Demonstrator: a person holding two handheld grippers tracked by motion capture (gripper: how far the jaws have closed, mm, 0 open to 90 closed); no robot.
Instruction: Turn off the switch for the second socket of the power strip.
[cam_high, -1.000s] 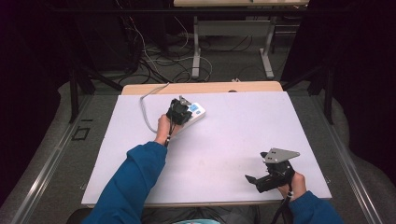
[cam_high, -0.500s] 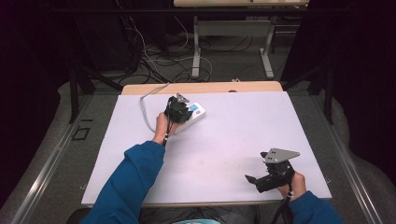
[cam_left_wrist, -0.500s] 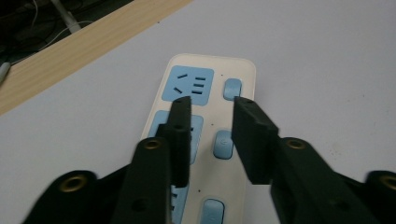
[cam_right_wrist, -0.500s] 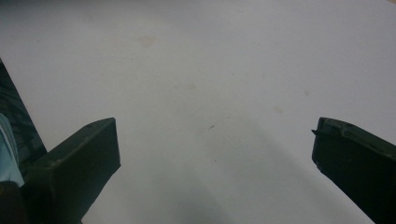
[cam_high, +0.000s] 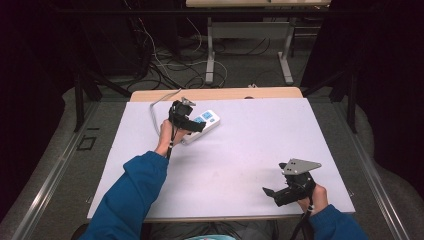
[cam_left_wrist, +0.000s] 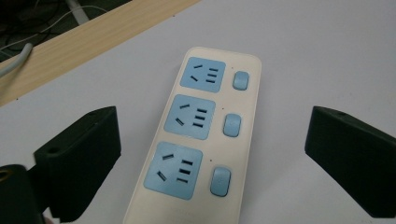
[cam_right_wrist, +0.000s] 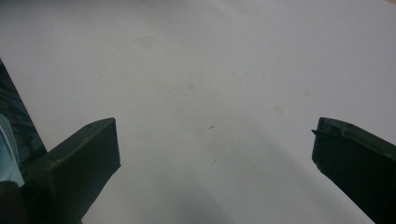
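- The left gripper (cam_high: 192, 124) hovers over a cream power strip (cam_left_wrist: 198, 140) lying flat at the far-left part of the white table (cam_high: 250, 145), its jaws spread wide on either side of the strip's body and closed on nothing.
- The step in hand appears to be the approach for a grasp; the next move likely calls for lowering and closing across the strip's narrow width.
- The left forearm, in a blue sleeve (cam_high: 132, 195), stretches forward from the near edge.
- The right gripper (cam_high: 280, 192) rests low near the near-right corner, jaws apart and empty, well apart from the strip.
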